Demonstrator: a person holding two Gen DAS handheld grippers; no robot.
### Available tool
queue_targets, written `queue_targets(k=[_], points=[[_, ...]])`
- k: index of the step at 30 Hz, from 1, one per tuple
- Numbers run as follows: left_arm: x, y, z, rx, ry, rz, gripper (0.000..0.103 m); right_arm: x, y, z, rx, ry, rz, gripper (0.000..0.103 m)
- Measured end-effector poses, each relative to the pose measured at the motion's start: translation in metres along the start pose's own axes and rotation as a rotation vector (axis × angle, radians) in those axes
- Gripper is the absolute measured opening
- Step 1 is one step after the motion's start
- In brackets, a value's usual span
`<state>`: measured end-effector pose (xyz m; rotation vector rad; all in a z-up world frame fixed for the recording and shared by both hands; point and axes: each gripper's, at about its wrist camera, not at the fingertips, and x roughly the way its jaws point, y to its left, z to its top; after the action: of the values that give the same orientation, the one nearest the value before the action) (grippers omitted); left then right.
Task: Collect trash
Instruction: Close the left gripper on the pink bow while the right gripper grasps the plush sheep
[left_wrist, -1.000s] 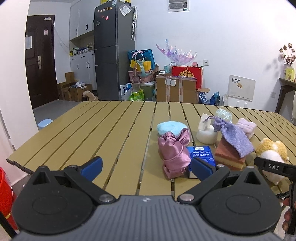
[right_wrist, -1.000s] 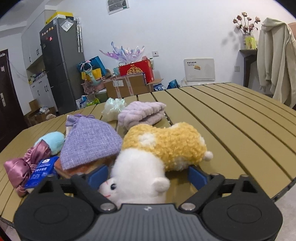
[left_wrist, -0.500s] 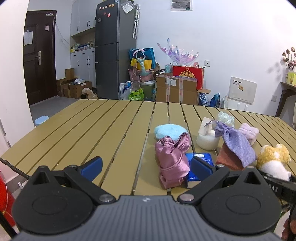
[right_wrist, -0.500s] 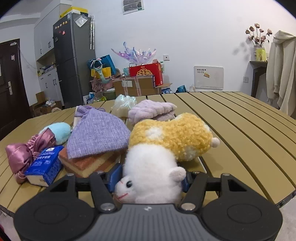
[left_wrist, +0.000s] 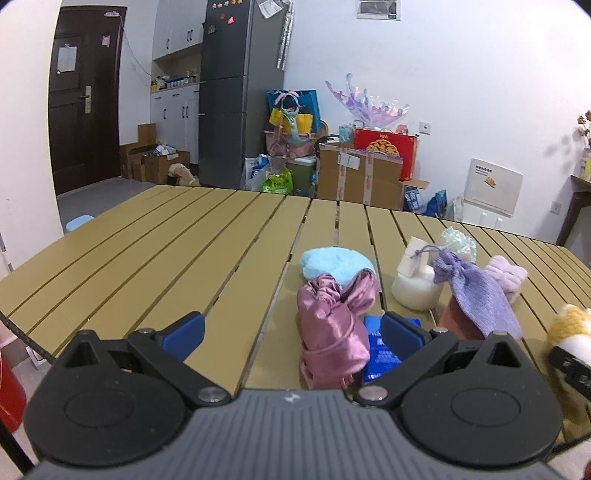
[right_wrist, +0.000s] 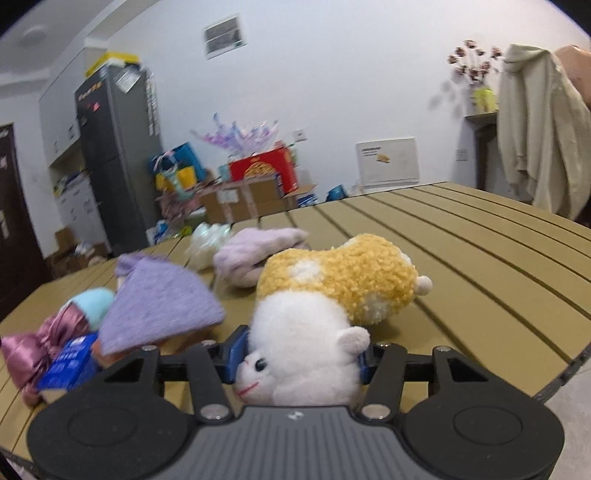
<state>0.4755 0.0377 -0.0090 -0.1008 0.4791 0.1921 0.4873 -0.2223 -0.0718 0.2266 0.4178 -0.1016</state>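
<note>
My right tongs (right_wrist: 297, 360) are closing on the plush toy's (right_wrist: 325, 295) white head at the bench (right_wrist: 480, 258) edge, its body running away from me; left tongs (left_wrist: 291, 332) gape empty.

Ahead of my left tongs (left_wrist: 291, 328) the slatted table (left_wrist: 155, 258) lies bare to its far edge. To their right the pink satin pouch (left_wrist: 332, 332), blue tissue pack (left_wrist: 380, 354), white jar (left_wrist: 413, 291) and purple pouch (left_wrist: 476, 291) crowd together, blocking passage.
</note>
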Motion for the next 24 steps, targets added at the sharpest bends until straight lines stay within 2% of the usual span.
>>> queue_targets(k=[4, 7, 9, 14, 16, 19, 21, 24], points=[[0.015, -0.005, -0.001, 0.000, -0.008, 0.034, 0.103, 0.000, -0.008, 0.001, 0.013, -0.010, -0.007, 0.053], [0.029, -0.007, -0.003, -0.003, 0.006, 0.058, 0.097, 0.001, -0.013, 0.002, 0.008, -0.012, -0.017, 0.053], [0.037, -0.007, -0.005, -0.008, 0.020, 0.050, 0.092, 0.001, -0.016, 0.002, 0.007, -0.013, -0.016, 0.053], [0.048, -0.003, -0.010, -0.040, 0.028, 0.010, 0.092, 0.002, -0.017, 0.001, 0.003, -0.019, -0.008, 0.053], [0.051, -0.003, -0.012, -0.031, 0.034, -0.002, 0.087, 0.001, -0.014, -0.001, -0.006, -0.015, -0.003, 0.053], [0.054, -0.004, -0.015, -0.037, 0.056, -0.055, 0.066, 0.001, -0.012, -0.002, -0.015, -0.015, 0.007, 0.053], [0.054, -0.004, -0.017, -0.036, 0.060, -0.087, 0.035, 0.001, -0.011, -0.002, -0.017, -0.019, 0.012, 0.053], [0.052, -0.005, -0.019, -0.021, 0.045, -0.092, 0.034, 0.000, -0.009, -0.003, -0.025, -0.022, 0.022, 0.053]])
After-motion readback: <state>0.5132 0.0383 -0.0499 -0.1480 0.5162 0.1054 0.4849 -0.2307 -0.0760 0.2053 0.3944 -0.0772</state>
